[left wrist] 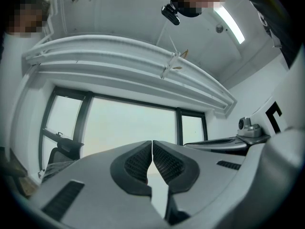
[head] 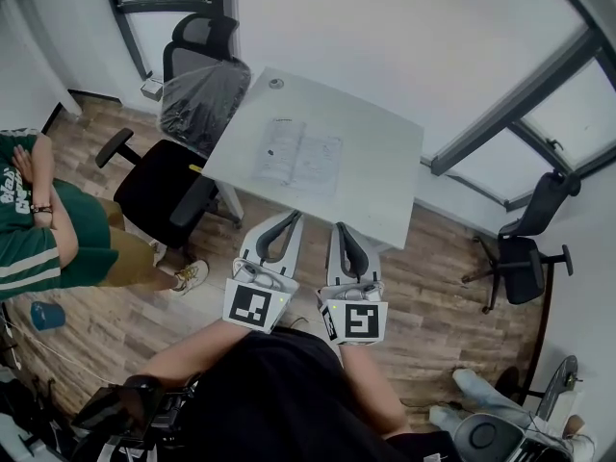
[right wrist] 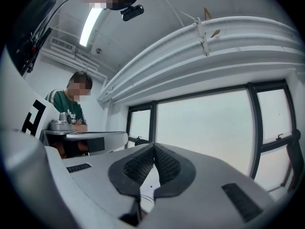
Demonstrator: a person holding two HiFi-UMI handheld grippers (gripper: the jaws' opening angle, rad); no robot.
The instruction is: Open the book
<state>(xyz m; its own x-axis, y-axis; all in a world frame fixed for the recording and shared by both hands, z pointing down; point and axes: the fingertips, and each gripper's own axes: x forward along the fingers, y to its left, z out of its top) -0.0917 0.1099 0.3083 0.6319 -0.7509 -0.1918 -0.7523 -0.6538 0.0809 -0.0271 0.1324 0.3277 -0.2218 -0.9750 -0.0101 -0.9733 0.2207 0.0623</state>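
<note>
The book lies open, pages up, in the middle of the white table. Both grippers hang side by side in front of the table's near edge, apart from the book. In the head view my left gripper and my right gripper point toward the table, jaws together. The left gripper view shows my left gripper with its black pads touching and nothing between them. My right gripper is likewise shut and empty in the right gripper view. Neither gripper view shows the book.
A black office chair stands at the table's left side. A seated person in a green shirt is further left. A second chair stands at the right by the windows. A small round object sits near the table's far edge.
</note>
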